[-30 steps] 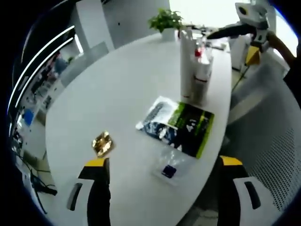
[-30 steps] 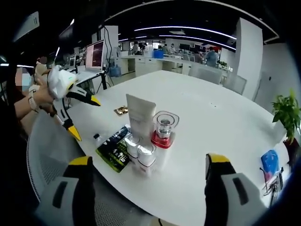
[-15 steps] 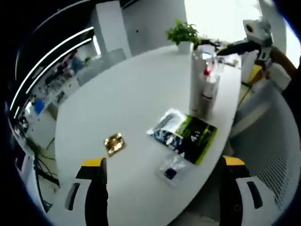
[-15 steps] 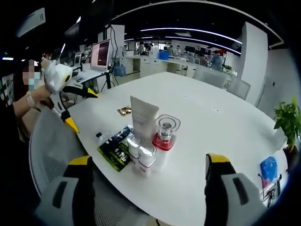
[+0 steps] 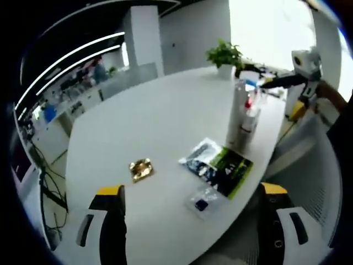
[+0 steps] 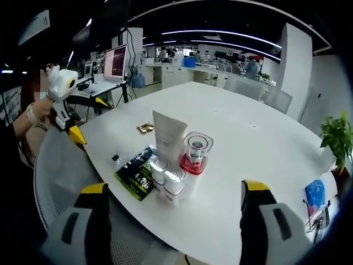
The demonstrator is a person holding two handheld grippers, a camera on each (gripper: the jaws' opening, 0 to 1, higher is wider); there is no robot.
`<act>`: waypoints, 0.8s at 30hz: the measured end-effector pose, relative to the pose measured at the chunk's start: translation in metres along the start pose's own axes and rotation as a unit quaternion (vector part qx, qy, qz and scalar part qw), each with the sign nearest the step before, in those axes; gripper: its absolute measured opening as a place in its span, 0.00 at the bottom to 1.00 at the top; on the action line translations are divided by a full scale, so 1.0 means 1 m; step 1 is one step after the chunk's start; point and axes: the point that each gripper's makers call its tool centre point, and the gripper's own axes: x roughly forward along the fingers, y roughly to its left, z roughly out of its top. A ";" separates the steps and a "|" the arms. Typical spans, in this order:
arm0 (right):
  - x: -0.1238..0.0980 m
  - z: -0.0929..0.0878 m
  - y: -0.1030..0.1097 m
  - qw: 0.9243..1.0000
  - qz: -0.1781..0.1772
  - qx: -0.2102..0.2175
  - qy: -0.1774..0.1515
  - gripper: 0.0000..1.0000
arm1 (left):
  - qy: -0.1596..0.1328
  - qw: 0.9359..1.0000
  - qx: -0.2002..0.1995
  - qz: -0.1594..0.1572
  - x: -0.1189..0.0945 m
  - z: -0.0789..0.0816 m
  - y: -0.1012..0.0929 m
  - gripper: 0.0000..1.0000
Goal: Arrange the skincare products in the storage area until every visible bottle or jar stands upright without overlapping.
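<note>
A tight group of skincare products stands upright near the table's edge: a tall white tube (image 6: 168,135), a clear jar on a red base (image 6: 194,152) and two white-capped bottles (image 6: 165,179). In the left gripper view the same group (image 5: 242,116) stands far ahead at the right. My left gripper (image 5: 192,190) is open and holds nothing, well back from the products; it also hangs at the left (image 6: 66,105) in a hand. My right gripper (image 6: 175,187) is open and empty, hovering short of the bottles, and appears at the upper right (image 5: 295,74).
A green and black packet (image 5: 223,165) lies flat beside the group. A small clear sachet with a blue spot (image 5: 203,201) and a gold wrapper (image 5: 140,168) lie on the white table (image 5: 165,110). A potted plant (image 5: 223,55) stands at the far end. Mesh chairs (image 6: 55,165) flank the table edge.
The left gripper has drawn back and up from the table, so the products look smaller and farther. In the right gripper view it has drifted left. The products have not moved.
</note>
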 end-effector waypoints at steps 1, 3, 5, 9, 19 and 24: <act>0.001 0.002 0.000 1.000 -0.003 0.004 -0.003 0.99 | -0.007 1.000 -0.003 -0.002 -0.001 0.001 0.002 0.97; 0.001 0.006 0.001 1.000 -0.007 0.011 -0.007 0.99 | -0.009 1.000 -0.009 -0.002 -0.002 0.001 0.009 0.97; 0.001 0.008 0.002 1.000 -0.013 0.015 -0.007 0.98 | -0.012 1.000 -0.010 0.000 -0.003 0.002 0.014 0.97; 0.004 0.010 0.002 0.999 -0.030 0.020 -0.003 0.96 | -0.015 1.000 -0.014 -0.008 -0.002 0.002 0.022 0.97; 0.002 0.014 0.011 0.997 -0.060 0.050 -0.013 0.79 | -0.015 0.999 -0.007 -0.034 0.000 -0.002 0.041 0.97; 0.006 0.013 0.014 0.996 -0.075 0.050 -0.010 0.71 | -0.013 0.999 -0.003 -0.038 0.005 -0.004 0.048 0.97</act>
